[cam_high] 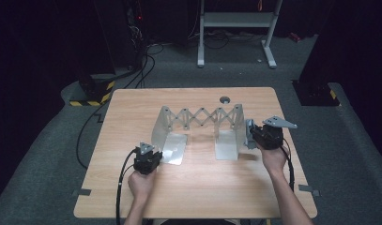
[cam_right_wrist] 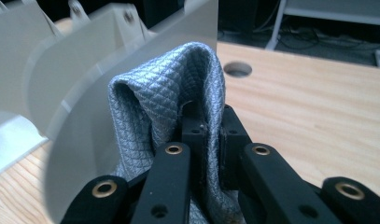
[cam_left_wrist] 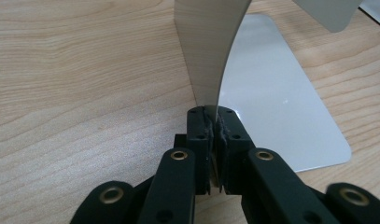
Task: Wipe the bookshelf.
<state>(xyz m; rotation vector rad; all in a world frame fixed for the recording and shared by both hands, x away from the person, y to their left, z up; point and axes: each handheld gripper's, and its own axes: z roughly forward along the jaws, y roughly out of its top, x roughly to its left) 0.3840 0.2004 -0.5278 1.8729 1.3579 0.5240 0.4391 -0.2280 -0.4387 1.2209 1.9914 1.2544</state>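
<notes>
A metal extendable rack (cam_high: 200, 117) with a scissor lattice between two upright end plates stands on the wooden table (cam_high: 193, 187). My left gripper (cam_high: 148, 152) is at its left end plate. In the left gripper view, the left gripper (cam_left_wrist: 214, 114) is shut on the thin lower edge of that upright plate (cam_left_wrist: 208, 51), above its flat foot (cam_left_wrist: 271, 102). My right gripper (cam_high: 251, 133) is at the outer side of the right end plate. In the right gripper view, the right gripper (cam_right_wrist: 210, 121) is shut on a grey quilted cloth (cam_right_wrist: 164, 93), which bulges against the plate (cam_right_wrist: 75, 93).
A round cable hole (cam_high: 225, 99) lies in the table behind the rack. Bare wood stretches in front of the rack and at the left. Beyond the table are a white desk frame (cam_high: 235, 28), cables and dark stands on the grey floor.
</notes>
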